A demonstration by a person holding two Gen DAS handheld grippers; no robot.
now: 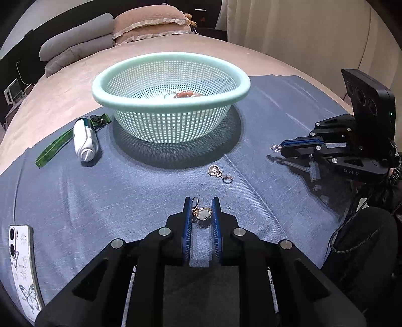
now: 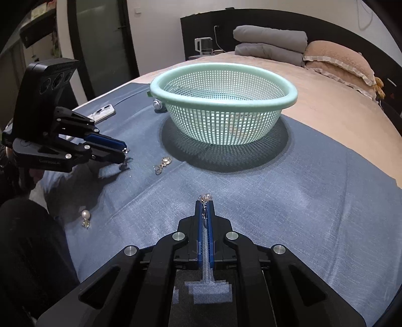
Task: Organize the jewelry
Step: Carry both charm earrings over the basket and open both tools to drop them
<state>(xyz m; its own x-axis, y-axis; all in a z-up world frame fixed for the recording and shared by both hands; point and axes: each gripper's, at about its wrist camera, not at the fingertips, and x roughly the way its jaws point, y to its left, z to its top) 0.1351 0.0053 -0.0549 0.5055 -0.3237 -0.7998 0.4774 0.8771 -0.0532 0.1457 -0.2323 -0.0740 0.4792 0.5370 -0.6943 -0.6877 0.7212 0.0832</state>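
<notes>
A mint green mesh basket (image 1: pixel 170 75) stands on the blue cloth (image 1: pixel 125 188), with a reddish bead piece (image 1: pixel 184 94) inside. My left gripper (image 1: pixel 201 211) is shut on a gold round-pendant earring (image 1: pixel 202 213), held just above the cloth. My right gripper (image 2: pixel 205 201) is shut on a small silver sparkly earring (image 2: pixel 204 197); it also shows in the left wrist view (image 1: pixel 276 148). A matching gold pendant earring (image 1: pixel 217 172) lies loose on the cloth in front of the basket, also in the right wrist view (image 2: pixel 162 164). A pearl earring (image 2: pixel 85 216) lies near the cloth's edge.
A white bottle-like item (image 1: pixel 84 139) with a green strap (image 1: pixel 54 148) lies left of the basket. A phone in a butterfly case (image 1: pixel 22 264) lies at the cloth's left. Pillows (image 1: pixel 148 22) and folded grey bedding (image 1: pixel 75 42) sit at the bed's far end.
</notes>
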